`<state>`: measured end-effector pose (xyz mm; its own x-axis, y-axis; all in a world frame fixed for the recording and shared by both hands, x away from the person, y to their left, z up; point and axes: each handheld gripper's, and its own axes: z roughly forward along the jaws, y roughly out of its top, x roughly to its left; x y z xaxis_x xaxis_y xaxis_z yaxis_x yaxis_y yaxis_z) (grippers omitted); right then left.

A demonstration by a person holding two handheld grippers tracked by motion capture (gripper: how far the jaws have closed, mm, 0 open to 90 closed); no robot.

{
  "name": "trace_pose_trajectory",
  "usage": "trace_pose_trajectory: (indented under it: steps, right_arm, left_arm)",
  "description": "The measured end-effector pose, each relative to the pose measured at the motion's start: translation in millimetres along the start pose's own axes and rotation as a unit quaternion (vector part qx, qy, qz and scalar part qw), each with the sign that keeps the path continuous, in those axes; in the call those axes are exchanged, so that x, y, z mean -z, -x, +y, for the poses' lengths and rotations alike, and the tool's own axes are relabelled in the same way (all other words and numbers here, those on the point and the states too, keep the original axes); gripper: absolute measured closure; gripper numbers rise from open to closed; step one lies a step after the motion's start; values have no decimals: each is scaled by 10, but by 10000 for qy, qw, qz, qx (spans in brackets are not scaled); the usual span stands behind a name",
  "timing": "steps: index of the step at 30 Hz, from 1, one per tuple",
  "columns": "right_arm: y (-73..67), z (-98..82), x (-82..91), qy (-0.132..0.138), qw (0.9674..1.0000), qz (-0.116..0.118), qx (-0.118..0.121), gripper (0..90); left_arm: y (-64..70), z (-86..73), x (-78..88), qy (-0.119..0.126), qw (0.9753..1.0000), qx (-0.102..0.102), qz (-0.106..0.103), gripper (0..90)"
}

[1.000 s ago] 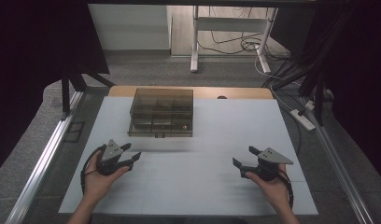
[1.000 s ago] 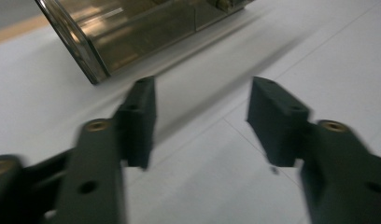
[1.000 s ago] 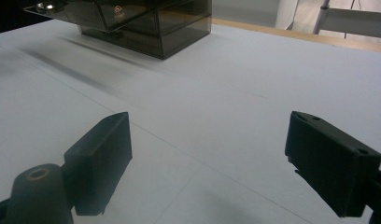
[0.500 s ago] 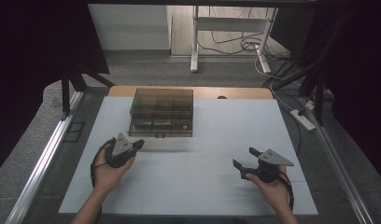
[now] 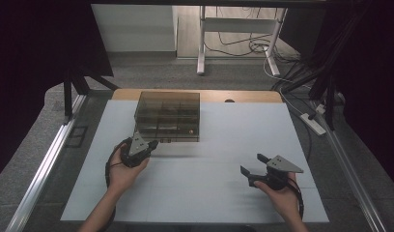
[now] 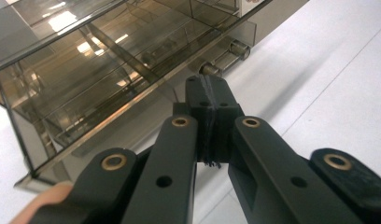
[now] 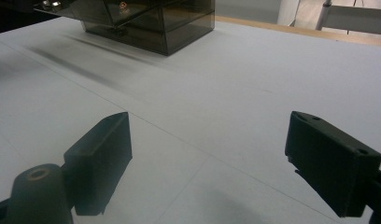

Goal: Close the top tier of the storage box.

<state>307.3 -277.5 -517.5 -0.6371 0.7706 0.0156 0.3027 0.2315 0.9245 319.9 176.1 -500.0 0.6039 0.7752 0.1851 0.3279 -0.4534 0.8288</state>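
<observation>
A smoked transparent box (image 5: 168,116) with several compartments stands at the back middle of the white table (image 5: 224,145); a small orange item (image 5: 189,129) lies in one compartment. My left gripper (image 5: 151,144) is shut with nothing between its pads, just in front of the box's near left corner. In the left gripper view its closed tips (image 6: 208,93) point at the box's front wall (image 6: 109,79), close to a small latch (image 6: 226,53). My right gripper (image 5: 252,164) rests open over bare table at the front right. Its jaws (image 7: 216,158) stand wide apart, the box (image 7: 146,18) far ahead.
A wooden strip (image 5: 243,95) edges the table behind the box. A metal rail (image 5: 50,159) runs along the left side, and a power strip (image 5: 315,123) with cables lies on the floor at the right. A desk frame (image 5: 233,24) stands beyond the table.
My left gripper has moved forward and to the right, up to the box's front, and its jaws have closed from open to shut. The right gripper has kept still.
</observation>
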Motion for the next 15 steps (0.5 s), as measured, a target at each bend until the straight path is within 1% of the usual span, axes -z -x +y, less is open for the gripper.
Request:
trace_pose_trajectory:
  steps: [7, 13, 15]
  right_arm:
    - [7, 2, 6, 10, 10000, -13, -9, 143]
    - [7, 6, 11, 20, 10000, -6, -14, 143]
    - [5, 5, 8, 21, 10000, -6, -14, 143]
  left_arm:
    - [1, 46, -52, 9, 10000, -53, 23, 900]
    - [-12, 35, -84, -52, 9999, -95, 76, 900]
    - [-20, 26, -92, -58, 9999, -86, 60, 900]
